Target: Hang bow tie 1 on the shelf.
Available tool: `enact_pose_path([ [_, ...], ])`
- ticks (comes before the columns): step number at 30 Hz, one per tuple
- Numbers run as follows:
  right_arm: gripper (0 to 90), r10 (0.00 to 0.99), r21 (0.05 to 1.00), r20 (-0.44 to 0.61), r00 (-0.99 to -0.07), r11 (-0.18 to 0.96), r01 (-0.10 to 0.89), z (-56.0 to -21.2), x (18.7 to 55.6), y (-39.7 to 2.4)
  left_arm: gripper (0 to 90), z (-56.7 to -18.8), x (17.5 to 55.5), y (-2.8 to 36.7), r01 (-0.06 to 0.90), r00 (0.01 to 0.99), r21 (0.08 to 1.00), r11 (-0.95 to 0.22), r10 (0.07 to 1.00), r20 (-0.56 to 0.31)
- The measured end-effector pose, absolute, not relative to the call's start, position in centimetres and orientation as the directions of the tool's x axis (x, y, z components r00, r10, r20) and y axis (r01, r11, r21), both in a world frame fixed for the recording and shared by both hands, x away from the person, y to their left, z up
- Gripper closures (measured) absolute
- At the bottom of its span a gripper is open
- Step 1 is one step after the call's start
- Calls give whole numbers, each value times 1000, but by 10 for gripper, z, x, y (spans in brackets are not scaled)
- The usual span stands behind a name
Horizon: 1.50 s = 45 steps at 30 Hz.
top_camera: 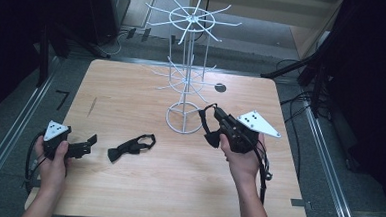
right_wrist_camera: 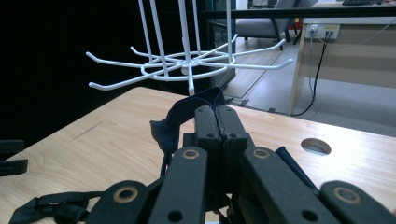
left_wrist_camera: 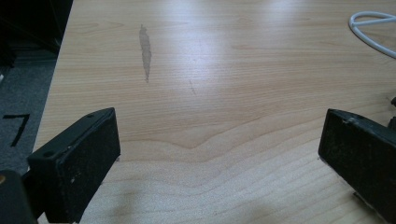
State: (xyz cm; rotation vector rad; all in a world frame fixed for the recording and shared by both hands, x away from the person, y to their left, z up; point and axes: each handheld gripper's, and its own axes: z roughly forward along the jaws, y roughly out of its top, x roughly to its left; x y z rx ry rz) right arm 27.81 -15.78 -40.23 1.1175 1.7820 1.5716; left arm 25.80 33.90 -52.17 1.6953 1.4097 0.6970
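A white wire display rack (top_camera: 186, 78) with hooked arms stands at the middle back of the wooden table (top_camera: 126, 195). My right gripper (top_camera: 215, 112) hovers just right of the rack's base ring, shut on the strap of a dark bow tie (top_camera: 210, 137) that dangles below the jaws. In the right gripper view the jaws (right_wrist_camera: 217, 114) are pressed together on the strap (right_wrist_camera: 180, 119), below the rack's lower arms (right_wrist_camera: 187, 63). A second black bow tie (top_camera: 131, 148) lies flat on the table. My left gripper (top_camera: 90, 144) rests at the left, open, with bare wood between its fingers (left_wrist_camera: 74, 163).
A round cable hole (top_camera: 220, 88) sits in the tabletop behind the rack. A grey streak (left_wrist_camera: 145, 51) marks the wood at the left. Metal rails and cables run along the floor on both sides. The rack's base ring (left_wrist_camera: 373, 28) shows at the far right of the left gripper view.
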Motion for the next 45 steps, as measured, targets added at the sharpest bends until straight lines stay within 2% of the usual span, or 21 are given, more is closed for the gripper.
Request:
enact_pose_path([
  [23, 900, 822, 979, 140, -553, -31, 201, -386, 277, -153, 0, -522, 257, 338, 526, 231, 848, -59, 970, -76],
  [45, 900, 839, 972, 148, -523, -28, 231, -403, 300, -149, 0, -522, 258, 337, 532, 238, 844, -68, 969, -71],
])
